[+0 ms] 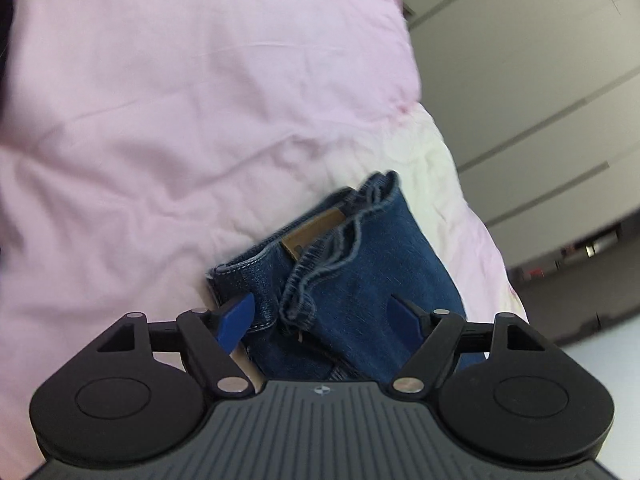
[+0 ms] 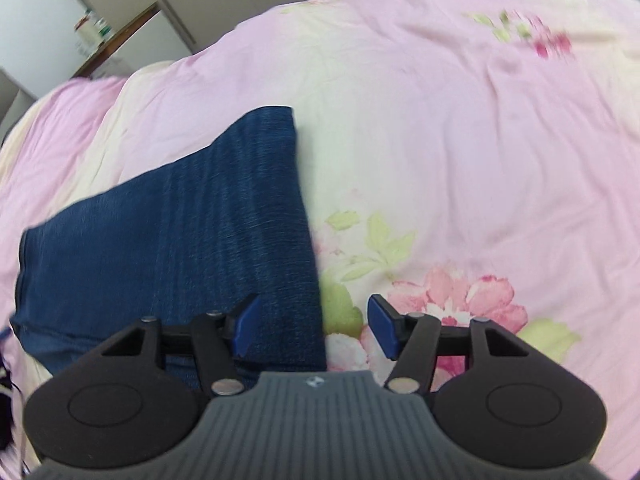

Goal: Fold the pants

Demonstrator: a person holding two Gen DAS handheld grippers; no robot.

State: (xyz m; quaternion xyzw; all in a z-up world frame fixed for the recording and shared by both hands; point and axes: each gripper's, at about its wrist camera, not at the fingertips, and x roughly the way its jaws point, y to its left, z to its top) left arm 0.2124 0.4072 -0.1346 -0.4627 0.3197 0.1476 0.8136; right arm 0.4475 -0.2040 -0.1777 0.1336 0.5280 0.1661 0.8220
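pale grey cabinet doors (image 1: 520,60) run along the far side of the room, and below me a wrinkled pink bedsheet with a flower print (image 2: 440,120) covers the whole bed. on that sheet lie the dark blue denim pants (image 2: 180,248), folded into a flat wedge, and i'm right over them with both tools.

my left gripper (image 1: 324,324) has its blue pads spread wide, jaws as far apart as they go, nothing pinched. the pants (image 1: 360,280) sit straight ahead between and beyond the tips: i can see the stitched waistband edge, a brown leather patch (image 1: 316,232) on it, and a ruffled hem bunched on top. the left pad overlaps the corner of the waistband in the picture, but i can't tell whether it touches the cloth.

my right gripper (image 2: 314,330) is parted too, about halfway, gripping nothing. its left pad hangs over the denim, its right pad over a pink printed blossom (image 2: 460,300) on the sheet, and the long straight edge of the folded pants runs up between the two. whether either pad brushes the fabric i cannot tell.

far off in the right wrist view, a wooden shelf with small boxes (image 2: 92,32) shows, blurred.
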